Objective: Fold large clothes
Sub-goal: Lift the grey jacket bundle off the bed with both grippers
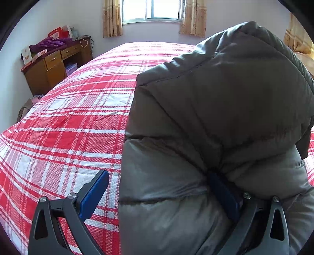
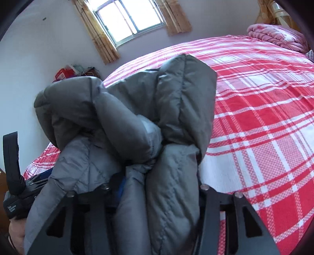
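Note:
A big grey quilted down jacket (image 1: 215, 121) is bunched up and held above the red and white plaid bed (image 1: 74, 121). In the left wrist view my left gripper (image 1: 159, 194) stands wide, its left blue pad (image 1: 94, 194) bare over the bed, its right pad (image 1: 223, 196) pressed into the jacket folds. In the right wrist view the jacket (image 2: 137, 137) fills the space between the fingers of my right gripper (image 2: 157, 188), which closes on thick folds; the pads are mostly hidden by fabric.
A wooden desk (image 1: 55, 66) with purple cloth and boxes stands at the left wall. A window with curtains (image 1: 153, 11) is behind the bed. A folded pink quilt (image 2: 274, 35) lies at the bed's far right. The other hand-held gripper (image 2: 15, 188) shows at the left.

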